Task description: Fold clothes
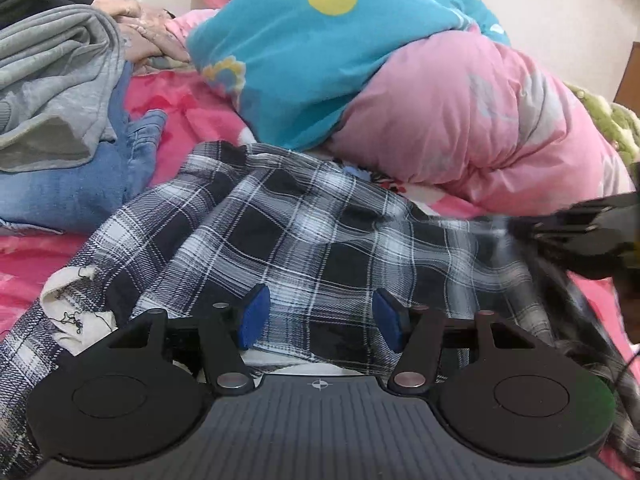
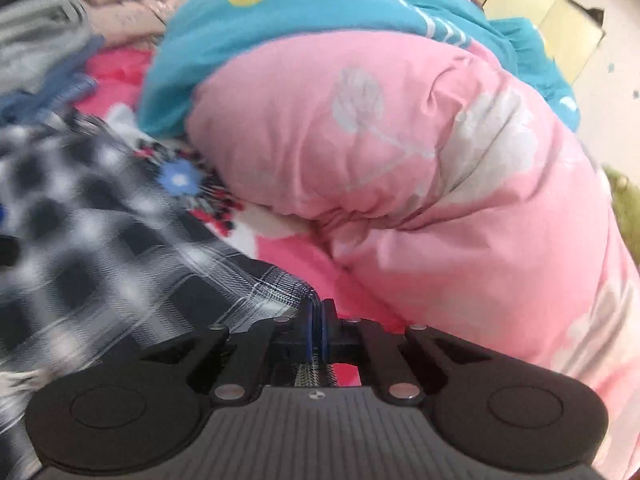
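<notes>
A black-and-white plaid shirt lies rumpled across the pink bedsheet, its frayed white lining showing at the lower left. My left gripper hovers just over the shirt's near part, open, its blue pads spread with cloth under them but not pinched. In the right wrist view the plaid shirt is blurred on the left. My right gripper is shut on the shirt's edge, plaid cloth clamped between the blue pads. That right gripper shows as a dark blur at the right edge of the left wrist view.
A bulky pink and teal quilt fills the bed behind the shirt. Blue jeans and a grey garment are piled at the left. The pink floral bedsheet shows between shirt and quilt.
</notes>
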`<state>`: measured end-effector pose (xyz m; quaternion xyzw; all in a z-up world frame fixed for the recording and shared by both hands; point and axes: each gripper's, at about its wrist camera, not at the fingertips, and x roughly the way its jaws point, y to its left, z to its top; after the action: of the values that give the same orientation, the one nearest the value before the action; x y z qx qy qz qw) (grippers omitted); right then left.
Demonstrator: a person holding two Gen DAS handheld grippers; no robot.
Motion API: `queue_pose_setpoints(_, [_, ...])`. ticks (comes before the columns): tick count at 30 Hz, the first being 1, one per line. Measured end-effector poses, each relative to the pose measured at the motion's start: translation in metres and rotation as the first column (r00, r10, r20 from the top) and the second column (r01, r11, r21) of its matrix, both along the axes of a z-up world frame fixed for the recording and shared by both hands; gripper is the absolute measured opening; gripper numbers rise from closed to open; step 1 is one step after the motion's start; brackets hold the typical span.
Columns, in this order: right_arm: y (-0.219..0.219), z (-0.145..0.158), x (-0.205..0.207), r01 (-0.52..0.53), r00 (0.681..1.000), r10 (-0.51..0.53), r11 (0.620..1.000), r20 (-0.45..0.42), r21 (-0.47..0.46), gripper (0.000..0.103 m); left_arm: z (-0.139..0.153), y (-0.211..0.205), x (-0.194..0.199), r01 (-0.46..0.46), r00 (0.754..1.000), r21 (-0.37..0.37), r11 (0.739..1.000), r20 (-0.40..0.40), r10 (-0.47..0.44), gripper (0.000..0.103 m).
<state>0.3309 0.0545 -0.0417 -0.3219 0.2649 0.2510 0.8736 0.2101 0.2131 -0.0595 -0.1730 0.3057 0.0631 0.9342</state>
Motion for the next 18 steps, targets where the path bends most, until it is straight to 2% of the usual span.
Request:
queue_pose_setpoints(3, [0.010, -0.027, 0.023, 0.047, 0.998, -0.048, 0.998, -0.042, -0.042, 0.004, 0.001, 0.000, 0.000, -0.004, 1.000, 0.004, 1.000, -0.003, 0.004, 0.056])
queue_pose_setpoints(6, [0.013, -0.043, 0.026, 0.039, 0.998, -0.043, 0.996, -0.048, -0.082, 0.005, 0.002, 0.001, -0.002, -0.009, 1.000, 0.006, 1.000, 0.003, 0.009, 0.057])
queue_pose_setpoints(8, [0.013, -0.032, 0.021, 0.034, 0.997, -0.042, 0.991, -0.062, -0.128, 0.011, 0.004, 0.003, -0.003, -0.020, 1.000, 0.006, 1.000, 0.007, 0.020, 0.057])
queue_pose_setpoints(10, [0.007, -0.010, 0.012, 0.002, 0.998, -0.007, 0.996, -0.058, -0.091, 0.035, 0.005, 0.005, -0.003, -0.038, 0.999, 0.007, 0.999, 0.009, 0.038, 0.057])
queue_pose_setpoints(12, [0.002, 0.012, 0.000, -0.067, 0.997, 0.066, 0.997, -0.037, -0.031, 0.044, 0.006, 0.007, -0.003, -0.055, 0.998, 0.008, 0.998, 0.011, 0.055, 0.057])
queue_pose_setpoints(14, [0.003, 0.033, -0.009, -0.129, 0.991, 0.130, 0.991, -0.025, 0.035, 0.044, 0.006, 0.010, -0.002, -0.078, 0.997, 0.013, 0.997, 0.007, 0.078, 0.057])
queue_pose_setpoints(18, [0.035, 0.047, -0.008, -0.231, 0.962, 0.254, 0.954, -0.103, 0.190, 0.044, 0.003, 0.020, -0.001, -0.129, 0.992, -0.001, 0.992, -0.001, 0.129, 0.056])
